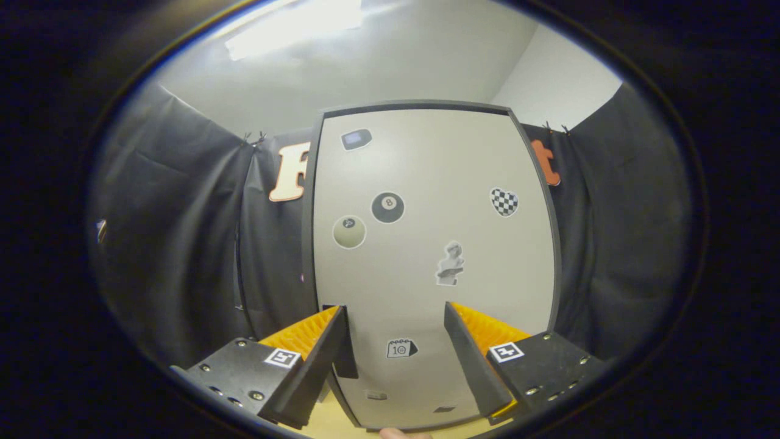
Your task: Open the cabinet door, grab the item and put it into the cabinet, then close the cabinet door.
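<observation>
one pale cabinet door (426, 183) in a dark frame stands shut, straight ahead of the gripper (396, 317) and dotted with stickers, an eight-ball sticker (387, 207) among them. the jaws stand wide apart, holding nothing. a dark handle (344, 347), probably, sits just beside the left finger (317, 360).

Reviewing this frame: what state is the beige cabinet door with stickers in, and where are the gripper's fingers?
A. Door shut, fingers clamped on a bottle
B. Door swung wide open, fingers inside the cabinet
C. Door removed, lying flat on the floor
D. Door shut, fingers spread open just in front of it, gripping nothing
D: the beige, dark-framed cabinet door stands shut and upright, and the gripper has its fingers spread apart before it with nothing between them.
</observation>
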`<control>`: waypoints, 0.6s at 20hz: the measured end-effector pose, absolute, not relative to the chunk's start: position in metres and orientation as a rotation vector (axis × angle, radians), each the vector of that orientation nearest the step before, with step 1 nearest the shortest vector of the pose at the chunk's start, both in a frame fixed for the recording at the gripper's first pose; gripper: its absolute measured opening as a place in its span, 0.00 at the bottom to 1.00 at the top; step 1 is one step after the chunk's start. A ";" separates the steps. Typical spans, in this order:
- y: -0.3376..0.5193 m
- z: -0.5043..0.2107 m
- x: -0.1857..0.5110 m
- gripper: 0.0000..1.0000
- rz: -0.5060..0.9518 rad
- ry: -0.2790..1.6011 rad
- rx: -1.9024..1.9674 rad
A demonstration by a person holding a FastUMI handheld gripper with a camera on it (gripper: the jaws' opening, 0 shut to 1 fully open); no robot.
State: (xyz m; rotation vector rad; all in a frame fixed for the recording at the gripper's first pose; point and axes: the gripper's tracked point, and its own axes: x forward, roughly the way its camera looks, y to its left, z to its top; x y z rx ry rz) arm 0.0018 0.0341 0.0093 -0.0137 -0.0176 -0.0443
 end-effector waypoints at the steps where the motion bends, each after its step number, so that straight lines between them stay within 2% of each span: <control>1: 0.037 0.008 0.001 0.96 -0.046 -0.015 -0.018; 12: 0.061 -0.008 0.007 0.96 -0.039 0.035 -0.035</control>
